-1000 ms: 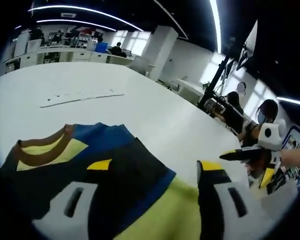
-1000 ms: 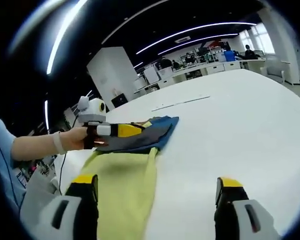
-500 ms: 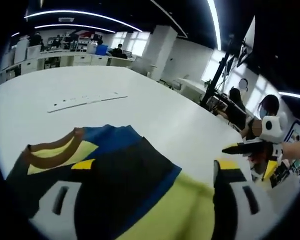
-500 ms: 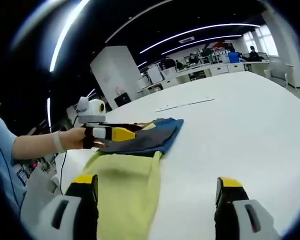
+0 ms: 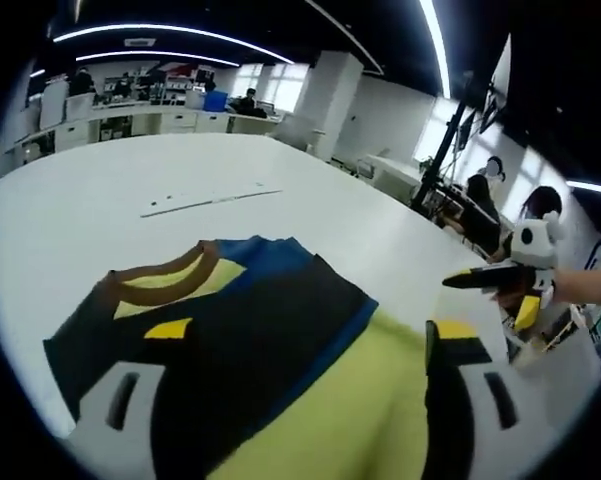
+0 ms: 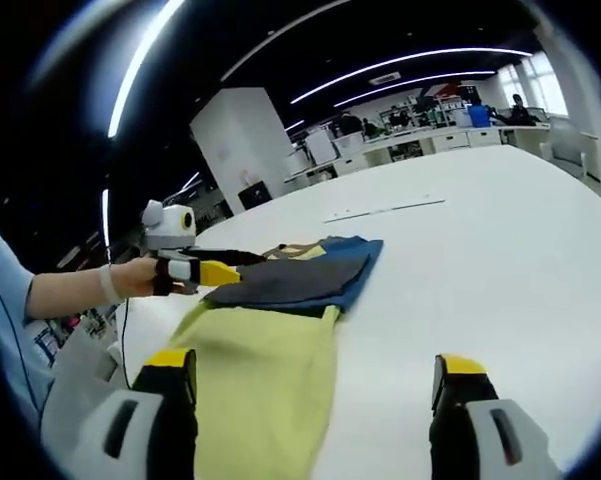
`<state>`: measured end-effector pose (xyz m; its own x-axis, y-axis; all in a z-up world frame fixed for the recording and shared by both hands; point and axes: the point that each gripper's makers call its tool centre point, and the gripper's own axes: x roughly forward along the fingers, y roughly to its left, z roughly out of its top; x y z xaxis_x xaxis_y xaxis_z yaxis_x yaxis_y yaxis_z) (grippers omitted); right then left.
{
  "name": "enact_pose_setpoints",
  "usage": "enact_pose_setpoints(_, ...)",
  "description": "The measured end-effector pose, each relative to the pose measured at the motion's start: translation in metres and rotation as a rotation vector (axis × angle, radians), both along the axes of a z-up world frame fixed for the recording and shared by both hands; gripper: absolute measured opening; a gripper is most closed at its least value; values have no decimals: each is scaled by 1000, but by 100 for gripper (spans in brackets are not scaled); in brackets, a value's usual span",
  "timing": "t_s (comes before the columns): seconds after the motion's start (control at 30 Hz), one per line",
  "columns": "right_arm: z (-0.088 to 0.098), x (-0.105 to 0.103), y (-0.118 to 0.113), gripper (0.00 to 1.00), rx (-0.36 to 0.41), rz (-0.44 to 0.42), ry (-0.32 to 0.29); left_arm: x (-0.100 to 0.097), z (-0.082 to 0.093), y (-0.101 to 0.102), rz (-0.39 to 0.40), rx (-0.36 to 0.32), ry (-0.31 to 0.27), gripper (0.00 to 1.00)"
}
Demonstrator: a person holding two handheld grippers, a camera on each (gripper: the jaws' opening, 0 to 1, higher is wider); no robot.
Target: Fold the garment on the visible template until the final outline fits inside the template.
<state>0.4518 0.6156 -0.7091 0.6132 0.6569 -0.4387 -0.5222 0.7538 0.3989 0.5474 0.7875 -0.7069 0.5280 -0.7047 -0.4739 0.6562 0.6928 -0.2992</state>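
The garment, a yellow-green, dark grey and blue cloth top with a brown neckband [image 5: 280, 350], lies spread on the broad white table [image 5: 100, 200]; in the left gripper view its collar end sits at about 10 o'clock of the picture's middle and its yellow-green part runs down toward 5 o'clock, passing between that view's own jaws; in the right gripper view the same top [image 6: 280, 300] lies at about 9 o'clock, dark part farther, yellow-green part nearer; the left gripper [image 5: 310, 345] stands with its yellow-tipped jaws set wide, one on each side of the cloth, gripping nothing that I can see; seen from the right gripper view, the left gripper [image 6: 205, 270], held in a person's hand [image 6: 140, 277], lies low at the cloth's far left edge; the right gripper [image 6: 315, 375] has its jaws wide apart over bare table and cloth edge, holding nothing; a thin pale strip [image 5: 210, 200] lies on the table beyond the collar, at 12 o'clock of it; desks and seated people fill the office behind.
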Motion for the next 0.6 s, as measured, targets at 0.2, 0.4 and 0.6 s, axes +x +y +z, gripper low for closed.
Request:
enact_pose_setpoints(0.2, 2, 0, 8, 99, 4, 19, -7, -13, 9, 36, 36, 22, -13, 90)
enact_pose_setpoints(0.4, 8, 3, 21, 99, 4, 50, -22, -30, 15, 71, 88, 31, -16, 90)
enact_pose_setpoints(0.6, 16, 9, 33, 99, -1, 84, -38, -48, 17, 104, 141, 40, -10, 89)
